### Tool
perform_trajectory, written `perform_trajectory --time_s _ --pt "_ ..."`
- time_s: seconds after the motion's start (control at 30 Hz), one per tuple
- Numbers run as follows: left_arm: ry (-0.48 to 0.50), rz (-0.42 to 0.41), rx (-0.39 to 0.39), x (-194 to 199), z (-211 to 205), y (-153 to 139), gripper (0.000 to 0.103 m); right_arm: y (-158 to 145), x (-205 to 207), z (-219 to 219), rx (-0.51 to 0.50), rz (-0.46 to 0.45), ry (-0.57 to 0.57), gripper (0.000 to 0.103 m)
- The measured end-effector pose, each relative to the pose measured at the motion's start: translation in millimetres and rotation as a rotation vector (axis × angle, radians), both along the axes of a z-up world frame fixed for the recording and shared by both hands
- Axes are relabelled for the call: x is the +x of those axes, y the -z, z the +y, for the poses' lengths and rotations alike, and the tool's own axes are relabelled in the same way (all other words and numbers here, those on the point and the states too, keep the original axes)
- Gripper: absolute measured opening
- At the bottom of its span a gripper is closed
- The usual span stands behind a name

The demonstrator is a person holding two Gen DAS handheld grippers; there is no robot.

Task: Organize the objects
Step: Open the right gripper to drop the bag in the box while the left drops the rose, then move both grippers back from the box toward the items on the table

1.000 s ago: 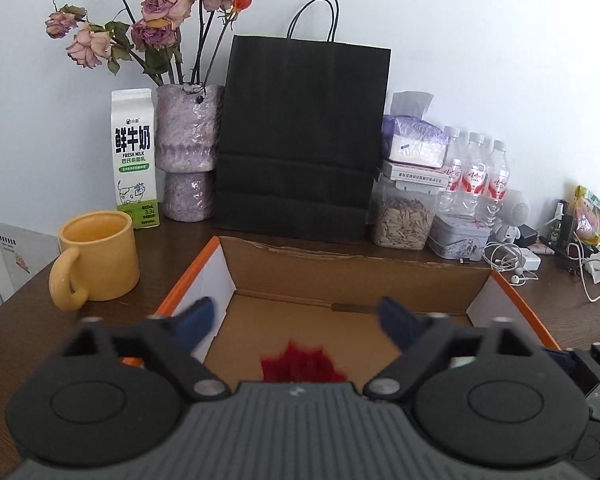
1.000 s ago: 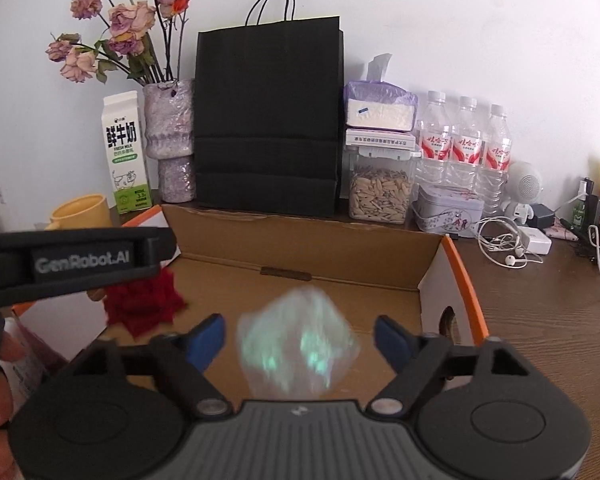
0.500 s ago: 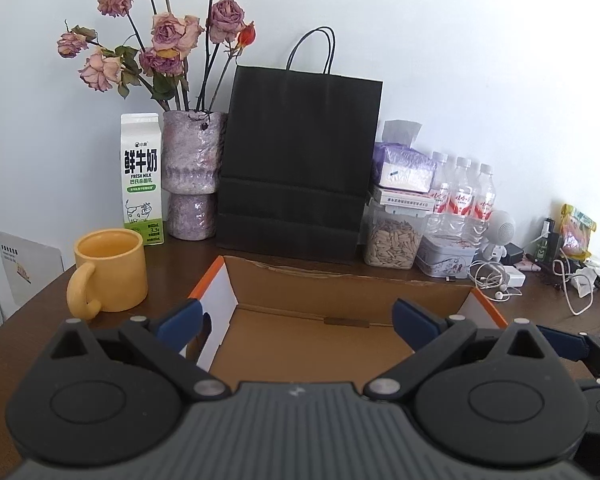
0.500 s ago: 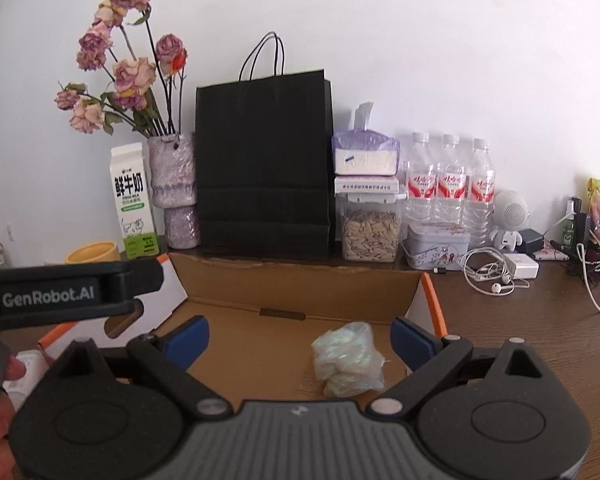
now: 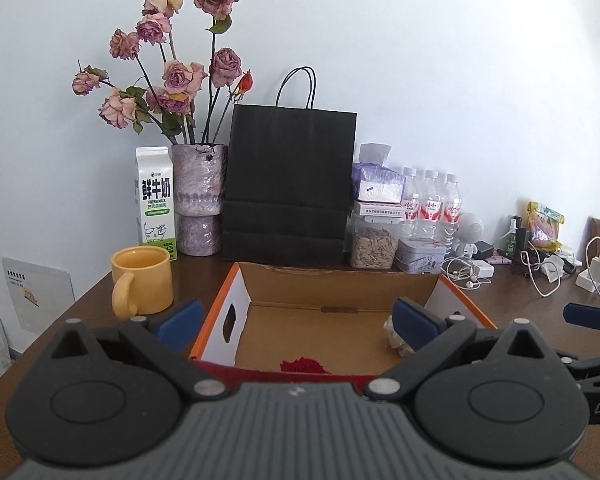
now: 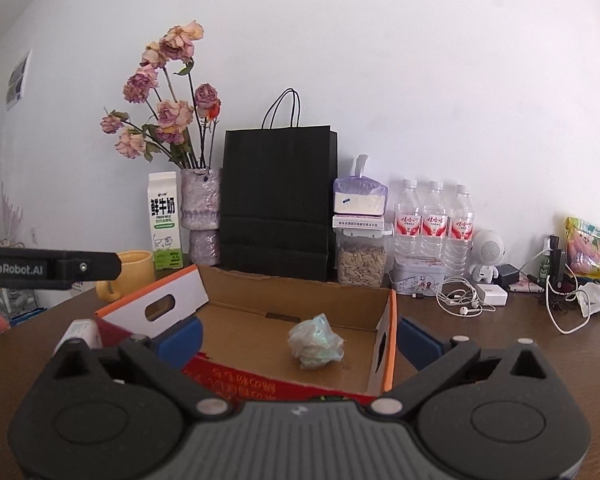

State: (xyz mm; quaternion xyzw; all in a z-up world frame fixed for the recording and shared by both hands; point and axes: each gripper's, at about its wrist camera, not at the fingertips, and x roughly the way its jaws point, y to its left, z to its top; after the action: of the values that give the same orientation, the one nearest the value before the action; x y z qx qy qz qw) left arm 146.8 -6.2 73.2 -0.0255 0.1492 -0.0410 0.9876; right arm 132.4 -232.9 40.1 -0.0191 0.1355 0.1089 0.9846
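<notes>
An open cardboard box (image 5: 340, 280) with orange-edged white ends sits on the brown table; it also shows in the right wrist view (image 6: 300, 292). A red fuzzy object (image 5: 305, 365) lies inside near its front wall. A crumpled iridescent wrapper ball (image 6: 315, 345) lies on the box floor at the right, partly hidden behind my left finger in the left wrist view (image 5: 392, 334). My left gripper (image 5: 298, 320) is open and empty, in front of the box. My right gripper (image 6: 300, 338) is open and empty, also in front of the box.
A yellow mug (image 5: 142, 286) stands left of the box. Behind it stand a milk carton (image 5: 155, 204), a vase of dried roses (image 5: 198, 200), a black paper bag (image 5: 290, 184), a seed jar (image 5: 374, 246), water bottles (image 5: 432, 208), and cables with chargers (image 5: 540, 272) at the right.
Both grippers have drawn back and up out of the box, open. The red object and the wrapper ball stay on the box floor.
</notes>
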Motion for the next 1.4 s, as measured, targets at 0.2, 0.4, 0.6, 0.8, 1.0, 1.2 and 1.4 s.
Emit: perform_trajectory --time_s 0.2,0.4,0.6,0.8,1.0,1.2,1.4 --pt "-0.007 0.052 0.019 -24 11 13 0.103 10 -33 -7 -0.010 0.045 0.001 0.103" --pt "-0.038 0.093 0.011 -45 21 22 0.103 19 -54 -13 0.016 0.080 0.021 0.103" --pt "-0.040 0.092 0.006 -70 25 20 0.103 18 -78 -10 -0.012 0.085 0.036 0.103" --pt "-0.029 0.099 0.002 -97 28 22 0.103 15 -110 -6 -0.045 0.108 0.055 0.103" --pt "-0.042 0.139 0.006 -109 37 34 0.103 26 -124 4 -0.065 0.142 0.073 0.103" --pt "-0.060 0.153 -0.003 -108 44 39 0.103 34 -115 22 -0.046 0.173 0.021 0.103" --pt "-0.078 0.162 -0.007 -102 52 41 0.103 35 -88 44 -0.053 0.215 -0.023 0.103"
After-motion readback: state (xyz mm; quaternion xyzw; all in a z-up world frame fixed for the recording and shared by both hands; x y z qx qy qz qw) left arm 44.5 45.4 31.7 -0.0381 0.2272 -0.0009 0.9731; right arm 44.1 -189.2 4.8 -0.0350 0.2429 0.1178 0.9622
